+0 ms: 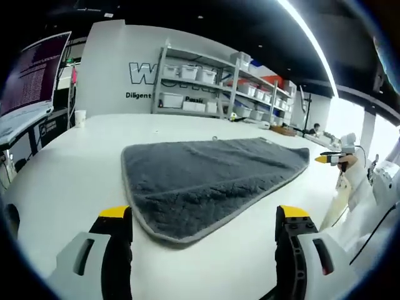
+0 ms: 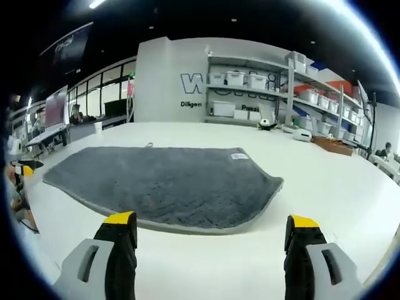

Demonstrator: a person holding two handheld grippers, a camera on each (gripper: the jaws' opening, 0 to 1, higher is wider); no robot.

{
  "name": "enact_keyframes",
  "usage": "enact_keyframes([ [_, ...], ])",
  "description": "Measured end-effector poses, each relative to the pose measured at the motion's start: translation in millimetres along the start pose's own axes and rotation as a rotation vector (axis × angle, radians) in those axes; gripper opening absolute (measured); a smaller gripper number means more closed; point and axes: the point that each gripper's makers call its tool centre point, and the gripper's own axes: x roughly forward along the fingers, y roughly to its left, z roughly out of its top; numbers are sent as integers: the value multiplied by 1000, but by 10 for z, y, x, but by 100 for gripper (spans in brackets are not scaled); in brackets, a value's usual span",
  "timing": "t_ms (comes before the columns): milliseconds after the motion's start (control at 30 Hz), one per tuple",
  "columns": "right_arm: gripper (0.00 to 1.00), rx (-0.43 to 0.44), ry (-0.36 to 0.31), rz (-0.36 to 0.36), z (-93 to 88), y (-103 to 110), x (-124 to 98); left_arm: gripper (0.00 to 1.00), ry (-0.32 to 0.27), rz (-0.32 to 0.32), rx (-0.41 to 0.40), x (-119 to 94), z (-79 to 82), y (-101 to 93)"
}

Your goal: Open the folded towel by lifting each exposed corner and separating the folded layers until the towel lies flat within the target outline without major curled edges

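A dark grey towel [image 1: 206,175] with a lighter hem lies spread on the white table [image 1: 81,169]; its near corner sits just beyond my left gripper [image 1: 203,234], which is open and holds nothing. The other gripper [image 1: 330,159] shows small at the right edge, past the towel's far corner. In the right gripper view the same towel [image 2: 169,181] lies flat, a small white label [image 2: 239,156] on its far edge. My right gripper [image 2: 211,240] hovers open in front of its near hem. I see no drawn outline on the table.
Metal shelving [image 1: 206,87] with white bins stands behind the table against a lettered wall. A monitor [image 1: 34,75] and a white cup [image 1: 79,118] are at the left. A person's white sleeve [image 1: 369,194] is at the right. A wooden tray [image 2: 333,145] rests far right.
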Motion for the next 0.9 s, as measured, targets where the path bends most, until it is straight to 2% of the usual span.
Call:
enact_keyframes([
  [100, 99, 18, -16, -3, 29, -29, -63, 83, 26, 21, -18, -9, -77, 55],
  [267, 96, 25, -44, -36, 112, -117, -193, 65, 15, 42, -116, -24, -122, 181],
  [400, 95, -9, -61, -89, 185, -193, -286, 58, 75, 48, -135, -2, -224, 238],
  [633, 92, -12, -73, -99, 217, -200, -317, 35, 94, 35, -153, 35, -268, 281],
  [733, 91, -42, -53, -115, 182, -202, -291, 27, 109, 76, -101, 88, -287, 406],
  [900, 90, -40, -44, -116, 160, -220, -288, 8, 122, 66, -82, 82, -274, 432],
])
